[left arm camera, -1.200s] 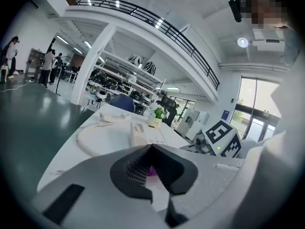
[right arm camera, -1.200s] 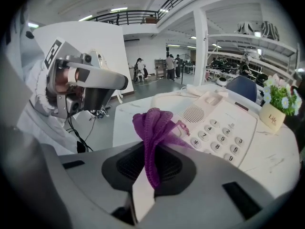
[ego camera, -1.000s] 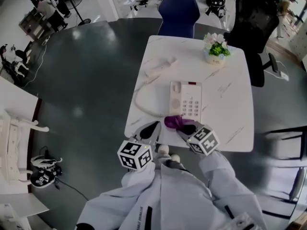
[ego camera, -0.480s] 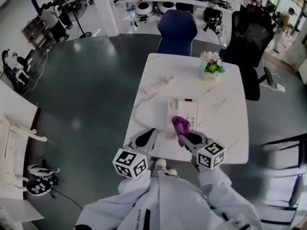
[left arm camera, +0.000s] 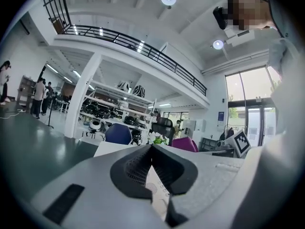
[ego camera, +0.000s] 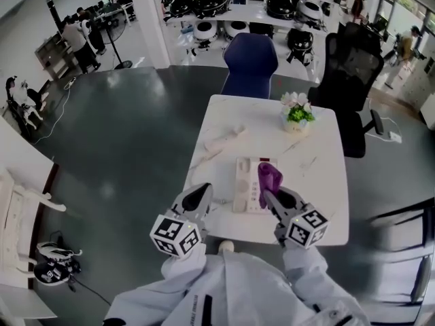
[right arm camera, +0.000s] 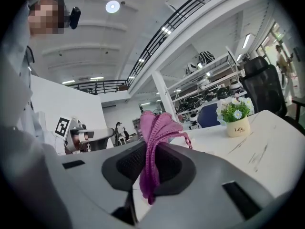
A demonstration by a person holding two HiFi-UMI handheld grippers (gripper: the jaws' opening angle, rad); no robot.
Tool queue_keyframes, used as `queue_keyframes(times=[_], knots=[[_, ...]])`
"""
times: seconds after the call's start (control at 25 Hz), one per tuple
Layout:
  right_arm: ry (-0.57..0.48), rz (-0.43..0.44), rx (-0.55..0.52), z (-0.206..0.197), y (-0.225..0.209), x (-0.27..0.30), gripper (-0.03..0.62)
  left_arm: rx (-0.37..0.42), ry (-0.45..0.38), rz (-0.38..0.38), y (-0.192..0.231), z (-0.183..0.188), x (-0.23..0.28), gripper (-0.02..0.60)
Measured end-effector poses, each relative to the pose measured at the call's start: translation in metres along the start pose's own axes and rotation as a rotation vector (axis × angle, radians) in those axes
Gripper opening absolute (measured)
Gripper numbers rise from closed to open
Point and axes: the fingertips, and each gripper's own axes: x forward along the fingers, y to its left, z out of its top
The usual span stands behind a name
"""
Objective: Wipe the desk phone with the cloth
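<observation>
The white desk phone (ego camera: 246, 185) lies on the white marble table (ego camera: 319, 175), near its front edge. Its handset (ego camera: 226, 139) is off, lying at the far left with the cord trailing back. My right gripper (ego camera: 269, 194) is shut on the purple cloth (ego camera: 268, 176), which sticks up over the phone's right side. In the right gripper view the cloth (right arm camera: 154, 142) is pinched between the jaws of that gripper (right arm camera: 151, 152). My left gripper (ego camera: 202, 190) hovers at the phone's left, shut and holding nothing. A strip of the phone (left arm camera: 157, 190) shows below the tips of the left gripper (left arm camera: 151, 150).
A small pot of flowers (ego camera: 296, 114) stands at the table's far right. A blue chair (ego camera: 250, 60) is behind the table and a black office chair (ego camera: 350, 66) at its far right corner. Dark floor surrounds the table.
My right gripper has raised the purple cloth from the table's front edge and carried it over the phone's right side. The left gripper stays shut at the phone's left.
</observation>
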Motion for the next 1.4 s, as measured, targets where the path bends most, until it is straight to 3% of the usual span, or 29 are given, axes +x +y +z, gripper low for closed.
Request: queue_keyframes(times=[0.48,1.4], knots=[[-0.081,-0.052,-0.046,0.039,-0.018,-0.012,0.037,0.056,-0.058,0.031,0.014,0.031,0.003,-0.003],[-0.095,-0.086,-0.085,0.044,-0.020,-0.017,0.037,0.081,-0.047,0.050,0.022,0.031,-0.001,-0.002]])
